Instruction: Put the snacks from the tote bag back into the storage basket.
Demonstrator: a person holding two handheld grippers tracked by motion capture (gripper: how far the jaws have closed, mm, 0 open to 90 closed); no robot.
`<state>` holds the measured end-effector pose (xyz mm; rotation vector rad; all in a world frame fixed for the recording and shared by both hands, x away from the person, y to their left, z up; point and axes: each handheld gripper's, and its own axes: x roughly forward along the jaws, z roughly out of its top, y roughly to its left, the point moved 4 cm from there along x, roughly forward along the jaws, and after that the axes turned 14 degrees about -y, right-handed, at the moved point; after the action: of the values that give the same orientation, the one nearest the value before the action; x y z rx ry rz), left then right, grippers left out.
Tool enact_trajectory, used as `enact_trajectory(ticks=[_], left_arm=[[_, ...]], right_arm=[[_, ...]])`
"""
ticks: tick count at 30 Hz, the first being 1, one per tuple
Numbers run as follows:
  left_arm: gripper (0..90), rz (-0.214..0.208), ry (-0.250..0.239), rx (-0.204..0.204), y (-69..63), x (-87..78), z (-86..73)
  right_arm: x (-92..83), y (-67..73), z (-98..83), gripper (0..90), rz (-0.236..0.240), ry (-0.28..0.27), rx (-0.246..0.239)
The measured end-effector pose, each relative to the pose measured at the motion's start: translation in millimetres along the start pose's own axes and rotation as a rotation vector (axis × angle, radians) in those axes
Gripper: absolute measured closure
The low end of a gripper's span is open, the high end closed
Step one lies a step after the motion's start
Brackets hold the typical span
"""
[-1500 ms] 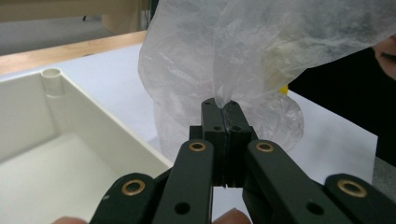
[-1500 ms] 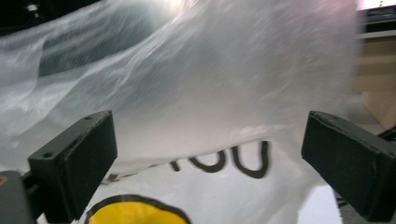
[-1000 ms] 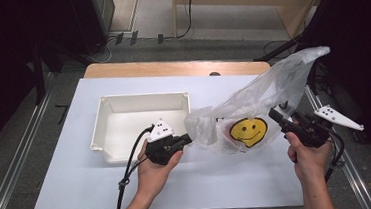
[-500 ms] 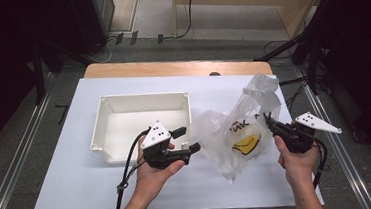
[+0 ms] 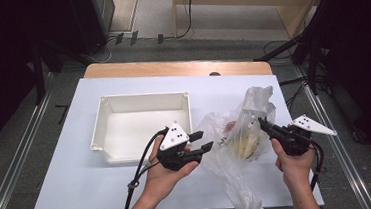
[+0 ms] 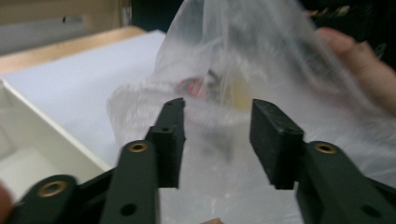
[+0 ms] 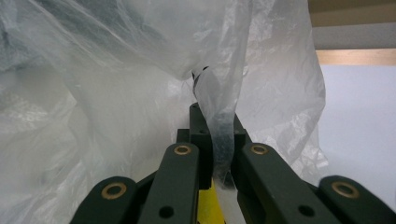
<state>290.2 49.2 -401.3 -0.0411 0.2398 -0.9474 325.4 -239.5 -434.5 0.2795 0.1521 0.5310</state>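
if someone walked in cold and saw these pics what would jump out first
The crumpled clear plastic bag right of centre on the white table draws the eye first; something yellow and something red show dimly through it. The right gripper pinches a strip of its film, while the left gripper points at the bag with its fingers apart. Left of the bag sits an empty white tray.

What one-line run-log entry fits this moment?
left tool: open, at bag | right tool: shut on bag | bin: beside bag
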Motion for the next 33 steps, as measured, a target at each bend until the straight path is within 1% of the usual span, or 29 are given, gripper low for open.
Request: enact_trajectory(ticks=[1,2,4,7,8,9,11,13,14,17,18,20,23,24,26,29,30,31,32,33], left_arm=[[64.3,0.008,0.018,-0.002,0.7,2.7,-3.2],[64.3,0.007,0.036,-0.007,1.2,4.4,-5.9],[75.0,0.005,0.054,-0.013,2.0,6.9,-9.7],[86.0,0.006,0.084,-0.021,3.5,9.0,-13.8],[90.0,0.01,0.09,-0.016,4.4,9.7,-15.0],[90.0,0.018,0.1,-0.017,5.4,10.3,-16.2],[90.0,0.027,0.111,-0.037,8.0,12.1,-18.9],[90.0,0.041,0.124,-0.042,11.4,12.9,-22.1],[90.0,0.047,0.13,-0.046,12.1,13.1,-23.4],[90.0,0.058,0.136,-0.051,14.0,13.3,-27.1],[90.0,0.063,0.135,-0.054,14.4,13.2,-28.6],[90.0,0.07,0.135,-0.056,15.4,12.9,-30.7],[90.0,0.097,0.137,-0.064,18.8,11.9,-34.0],[90.0,0.104,0.139,-0.068,19.7,11.6,-34.5],[90.0,0.124,0.136,-0.076,22.6,10.8,-36.2],[90.0,0.131,0.129,-0.087,24.0,8.8,-36.8],[90.0,0.129,0.126,-0.087,23.7,8.1,-36.3],[87.6,0.129,0.118,-0.089,22.6,7.4,-35.0],[81.4,0.136,0.107,-0.087,21.5,6.9,-33.2],[75.7,0.143,0.095,-0.082,20.4,6.1,-30.9]], right_arm=[[-0.1,-1.5,-0.8,88.9,-0.003,0.0,0.002],[-0.1,-1.5,-0.8,88.9,-0.003,0.0,0.002],[0.3,-4.0,-3.3,88.9,-0.009,0.008,0.015],[3.3,-9.5,-10.1,88.9,-0.021,0.025,0.028],[4.9,-11.8,-14.1,88.9,-0.028,0.036,0.041],[4.9,-11.8,-14.1,88.9,-0.028,0.036,0.041],[6.5,-14.4,-17.8,88.9,-0.039,0.047,0.048],[7.6,-16.9,-21.3,88.5,-0.046,0.067,0.066],[8.5,-18.9,-23.9,88.5,-0.057,0.082,0.081],[10.3,-23.3,-30.2,88.5,-0.076,0.114,0.092],[10.9,-24.7,-32.2,88.5,-0.079,0.125,0.087],[12.0,-26.8,-36.8,88.6,-0.093,0.146,0.101],[14.2,-30.3,-43.7,88.5,-0.114,0.179,0.084],[15.0,-31.4,-47.0,88.5,-0.122,0.199,0.089],[15.9,-33.8,-51.2,88.6,-0.137,0.22,0.077],[16.4,-34.3,-53.8,88.5,-0.14,0.229,0.086],[16.0,-34.7,-53.6,88.6,-0.141,0.225,0.078],[16.4,-32.7,-52.1,88.6,-0.133,0.206,0.086],[15.5,-31.4,-50.6,88.6,-0.129,0.198,0.089],[14.4,-31.7,-49.4,88.6,-0.129,0.19,0.073]])
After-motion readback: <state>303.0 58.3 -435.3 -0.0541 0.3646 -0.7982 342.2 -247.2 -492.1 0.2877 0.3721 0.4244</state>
